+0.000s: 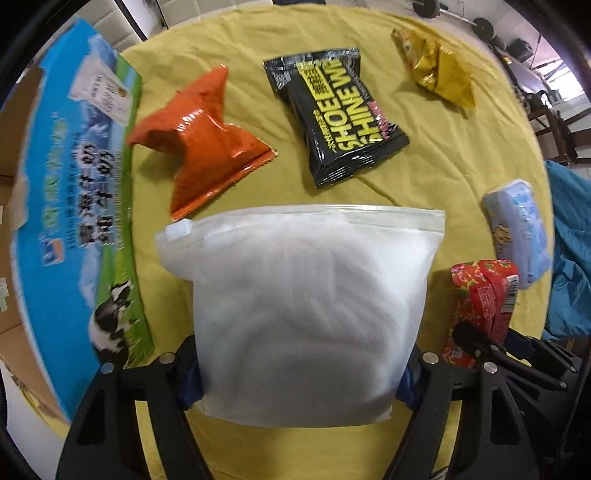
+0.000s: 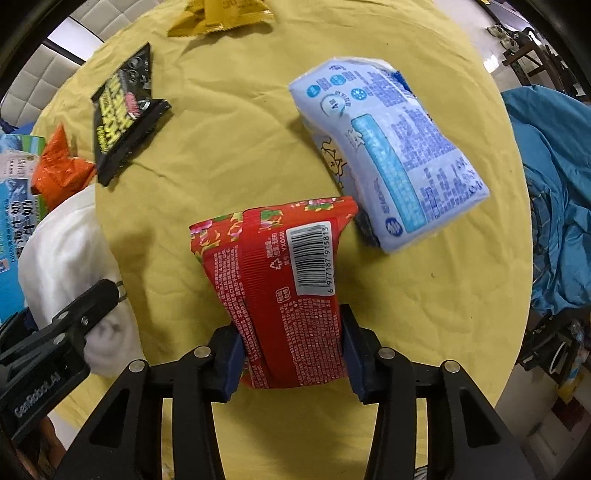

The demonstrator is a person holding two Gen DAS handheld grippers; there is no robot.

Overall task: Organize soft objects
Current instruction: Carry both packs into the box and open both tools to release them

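With our left gripper [image 1: 299, 380] clamped on the white bag [image 1: 303, 295] and our right gripper [image 2: 291, 354] on the red pack [image 2: 284, 295], we judge both mid-pick, probably carrying to the box [image 1: 74, 184] next.

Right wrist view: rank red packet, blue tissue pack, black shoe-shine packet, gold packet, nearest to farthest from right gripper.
1. red packet, clamped in the right gripper.
2. blue tissue pack, ahead right.
3. black shoe-shine packet, ahead left.
4. gold packet, far edge.
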